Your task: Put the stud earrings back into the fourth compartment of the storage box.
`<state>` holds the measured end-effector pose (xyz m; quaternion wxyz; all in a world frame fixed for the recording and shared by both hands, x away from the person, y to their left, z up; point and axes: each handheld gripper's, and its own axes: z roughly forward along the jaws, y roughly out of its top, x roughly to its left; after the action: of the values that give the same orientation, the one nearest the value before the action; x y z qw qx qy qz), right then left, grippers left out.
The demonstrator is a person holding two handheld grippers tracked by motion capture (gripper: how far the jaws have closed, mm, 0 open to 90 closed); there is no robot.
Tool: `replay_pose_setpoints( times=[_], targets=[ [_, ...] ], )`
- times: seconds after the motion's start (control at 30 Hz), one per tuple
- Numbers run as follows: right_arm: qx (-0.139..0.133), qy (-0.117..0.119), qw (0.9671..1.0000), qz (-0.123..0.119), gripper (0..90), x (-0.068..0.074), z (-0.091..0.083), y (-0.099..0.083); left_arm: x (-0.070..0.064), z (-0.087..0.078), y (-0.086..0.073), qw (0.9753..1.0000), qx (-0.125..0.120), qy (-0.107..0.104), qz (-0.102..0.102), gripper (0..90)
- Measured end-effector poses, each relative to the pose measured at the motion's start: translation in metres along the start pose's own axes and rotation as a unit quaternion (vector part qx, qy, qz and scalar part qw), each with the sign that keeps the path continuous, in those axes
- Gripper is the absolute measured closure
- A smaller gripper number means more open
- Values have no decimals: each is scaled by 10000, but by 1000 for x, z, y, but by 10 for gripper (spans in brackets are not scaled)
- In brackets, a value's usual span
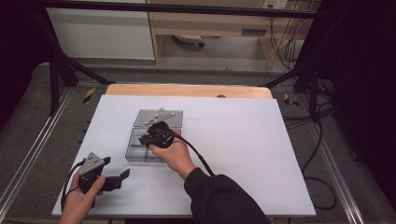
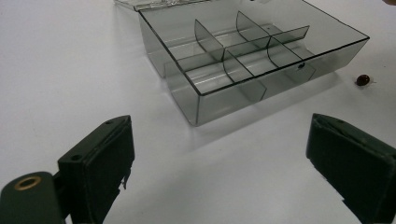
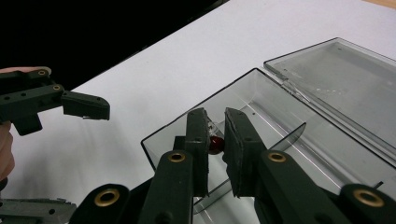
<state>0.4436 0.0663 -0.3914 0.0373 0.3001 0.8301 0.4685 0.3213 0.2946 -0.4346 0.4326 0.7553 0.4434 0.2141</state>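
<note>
While the right gripper point(image 3: 215, 140) is held over the near corner of the clear box point(image 2: 252, 51), a small red bead point(image 3: 215, 143) is pinched between its jaws, just above one compartment. The compartments seen are bare. The lid point(image 3: 336, 79) lies open behind. A second bead point(image 2: 363, 80) lies on the tabletop point(image 2: 70, 60) beside the box. The left gripper point(image 2: 219, 158) is spread wide, nothing in it, nearer that bead.

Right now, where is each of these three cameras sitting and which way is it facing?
High view: above the person's side, facing forward and down on the white table; forearms, hands, both grippers show.
Left gripper view: on the left gripper, jaws wide, facing the compartment box.
Right gripper view: on the right gripper, over the box, pinching a red bead.
All three share the box.
</note>
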Motion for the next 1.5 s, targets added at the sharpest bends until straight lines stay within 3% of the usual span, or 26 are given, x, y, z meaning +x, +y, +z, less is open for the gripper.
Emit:
replay_pose_setpoints(
  times=[1.23, 1.33, 1.37, 1.5],
  targets=[
    [322, 116, 9994, -49, 799, 8, 17, -6, 0, 0, 0, 10000, 36, -10, 15, 79],
    [330, 103, 9994, -27, 782, 9, 18, -6, 0, 0, 0, 10000, 49, -3, 33, 79],
    [329, 79, 9994, 48, 696, 9, 18, -6, 0, 1, -1, 10000, 56, -25, 25, 79],
    [261, 57, 9996, -20, 684, 10, 10, -5, 0, 0, -1, 10000, 53, -24, 20, 79]
  ],
)
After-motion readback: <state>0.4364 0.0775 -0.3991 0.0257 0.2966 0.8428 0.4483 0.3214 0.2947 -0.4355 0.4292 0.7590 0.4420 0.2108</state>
